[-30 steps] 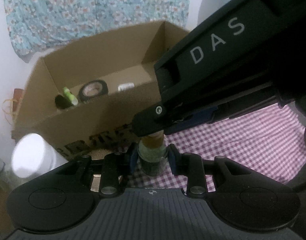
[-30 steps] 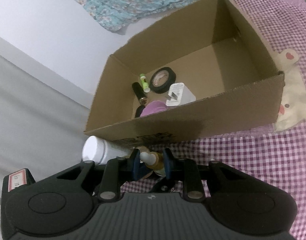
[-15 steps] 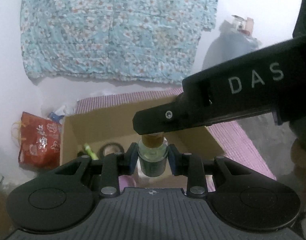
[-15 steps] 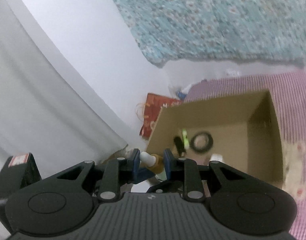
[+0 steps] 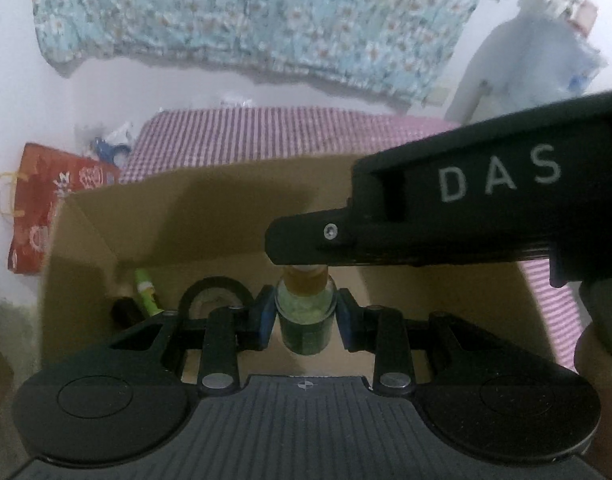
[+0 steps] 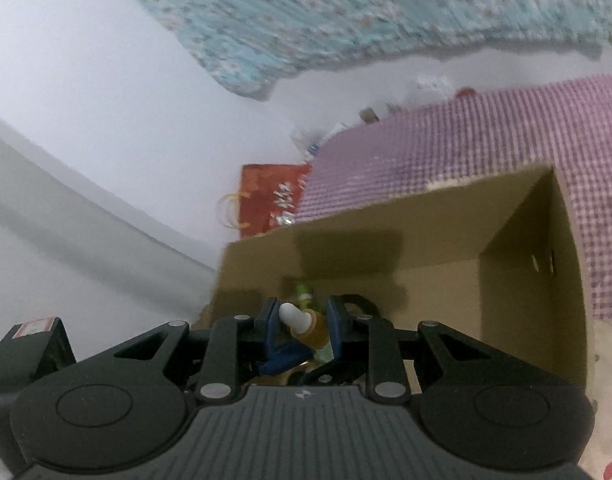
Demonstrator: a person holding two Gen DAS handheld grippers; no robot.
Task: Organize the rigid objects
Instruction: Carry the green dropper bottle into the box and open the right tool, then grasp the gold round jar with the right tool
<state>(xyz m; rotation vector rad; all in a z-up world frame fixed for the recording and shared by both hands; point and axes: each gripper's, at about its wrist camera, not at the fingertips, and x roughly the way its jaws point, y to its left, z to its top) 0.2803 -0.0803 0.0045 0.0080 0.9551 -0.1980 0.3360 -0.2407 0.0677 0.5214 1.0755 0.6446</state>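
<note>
We have the small glass bottle [image 5: 304, 312] gripped at two places: our left gripper [image 5: 304, 317] clamps its greenish body, our right gripper [image 6: 299, 325] pinches its amber neck below the white nozzle. It stands roughly upright, hanging above the open cardboard box [image 5: 209, 200], so the coming move is, we judge, straight down. The glass looks smooth and hard, the blue pads flat against it. Below lie a black tape roll [image 5: 215, 289] and a green tube [image 5: 145, 290] on matte brown cardboard. Beyond, a checked purple bed cover [image 5: 265, 136].
</note>
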